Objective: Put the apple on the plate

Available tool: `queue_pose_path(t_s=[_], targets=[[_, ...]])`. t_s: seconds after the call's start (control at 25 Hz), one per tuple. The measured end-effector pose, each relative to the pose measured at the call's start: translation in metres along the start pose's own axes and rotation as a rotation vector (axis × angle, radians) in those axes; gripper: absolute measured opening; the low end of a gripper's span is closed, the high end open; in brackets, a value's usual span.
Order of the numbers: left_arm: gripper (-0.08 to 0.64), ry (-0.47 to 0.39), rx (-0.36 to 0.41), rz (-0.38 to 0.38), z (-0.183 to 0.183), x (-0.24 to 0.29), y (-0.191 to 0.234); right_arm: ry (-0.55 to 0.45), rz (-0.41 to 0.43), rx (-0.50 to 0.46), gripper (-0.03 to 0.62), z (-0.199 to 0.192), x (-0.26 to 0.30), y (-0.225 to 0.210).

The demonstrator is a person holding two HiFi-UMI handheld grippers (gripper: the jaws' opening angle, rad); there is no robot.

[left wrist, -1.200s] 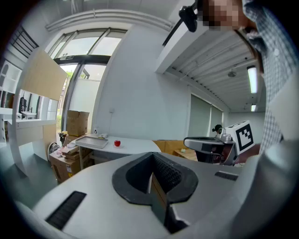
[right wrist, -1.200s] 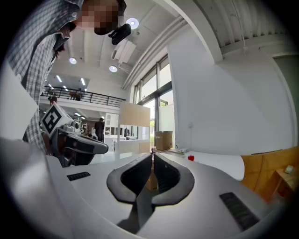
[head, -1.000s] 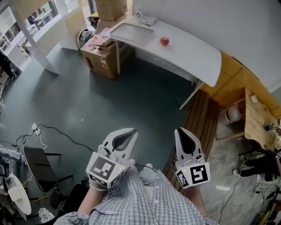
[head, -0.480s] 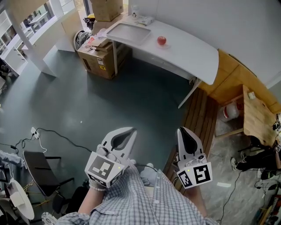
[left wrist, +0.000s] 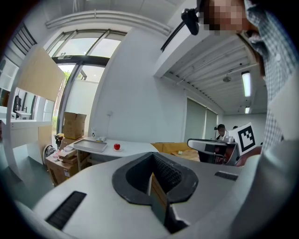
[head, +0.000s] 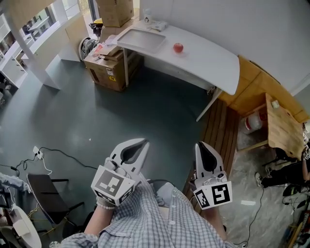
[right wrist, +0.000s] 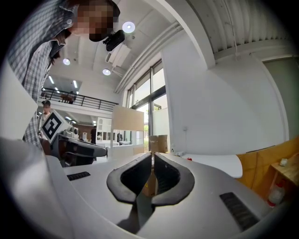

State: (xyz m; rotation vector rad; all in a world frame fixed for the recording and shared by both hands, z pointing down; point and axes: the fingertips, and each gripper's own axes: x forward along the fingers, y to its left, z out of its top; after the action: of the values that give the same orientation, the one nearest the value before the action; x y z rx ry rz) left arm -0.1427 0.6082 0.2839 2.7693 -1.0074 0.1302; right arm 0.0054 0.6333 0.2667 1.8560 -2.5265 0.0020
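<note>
A red apple (head: 178, 47) rests on a long white table (head: 208, 55) far ahead across the room, apparently on a small pale disc. A shallow grey tray (head: 142, 38) lies at the table's left end. In the left gripper view the apple (left wrist: 117, 146) shows small beside the tray (left wrist: 89, 145). In the right gripper view the apple (right wrist: 188, 159) is only a red speck. My left gripper (head: 140, 142) and right gripper (head: 200, 144) are held close to my body, both shut with nothing in them, pointing toward the table.
Cardboard boxes (head: 111, 60) stand by the table's left end, another box (head: 116, 9) behind. A wooden platform and desk (head: 271, 116) fill the right side. A dark chair (head: 46, 191) and floor cables (head: 63, 154) lie at lower left. Grey floor stretches between me and the table.
The floor and cables have slid down the head view as I move toward the table. My left gripper has drifted slightly left. Both grippers stay shut.
</note>
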Motion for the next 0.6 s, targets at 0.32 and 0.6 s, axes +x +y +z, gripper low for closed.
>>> queue_pose_path(t_s=[0.32,0.6], targets=[[0.008,0.006,-0.004,-0.003,-0.005,-0.008,0.012,0.015,-0.024,-0.011,0.031,-0.005,0.005,0.008],[0.008,0.006,-0.001,0.029,-0.005,-0.007,0.025,0.015,-0.002,-0.010,0.031,-0.009,0.024,0.005]])
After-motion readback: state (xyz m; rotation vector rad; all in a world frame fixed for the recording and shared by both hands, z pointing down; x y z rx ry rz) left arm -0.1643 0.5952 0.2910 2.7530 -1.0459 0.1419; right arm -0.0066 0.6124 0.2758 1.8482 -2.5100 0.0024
